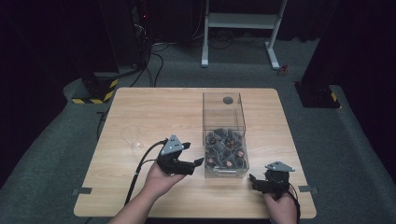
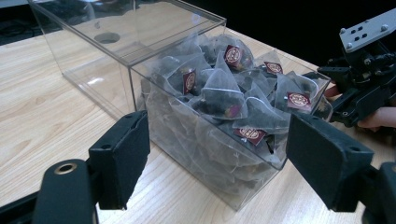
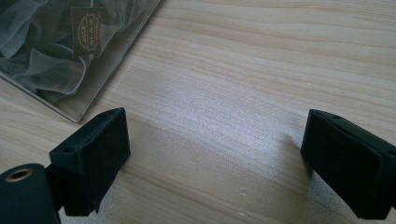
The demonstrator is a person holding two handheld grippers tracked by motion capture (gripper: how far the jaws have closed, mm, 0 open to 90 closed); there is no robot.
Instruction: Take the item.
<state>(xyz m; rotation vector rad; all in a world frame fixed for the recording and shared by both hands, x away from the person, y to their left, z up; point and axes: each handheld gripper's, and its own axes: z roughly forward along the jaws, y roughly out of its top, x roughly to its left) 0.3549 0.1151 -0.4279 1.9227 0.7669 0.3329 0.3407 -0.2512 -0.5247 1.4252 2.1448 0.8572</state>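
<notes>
1. A pale wood-grain table point(image 1: 154, 107) with rounded corners is seen from the high view.
2. A clear, hard-walled rectangular box point(image 1: 224, 133) stands just right of the left gripper point(image 1: 194, 164) and just left of and beyond the right gripper point(image 1: 256, 181).
3. The box's near half is packed with translucent mesh pyramid tea bags point(image 2: 219, 93), dark contents and small maroon tags visible; the far half is covered by a clear lid with a round hole point(image 2: 106, 38).
4. The left gripper's jaws are spread wide, nothing between them, aimed at the box's near corner.
5. The right gripper's point(image 3: 215, 158) jaws are likewise spread, over bare wood.
6. A clear glass cup point(image 1: 132, 136) stands left of the left gripper.
</notes>
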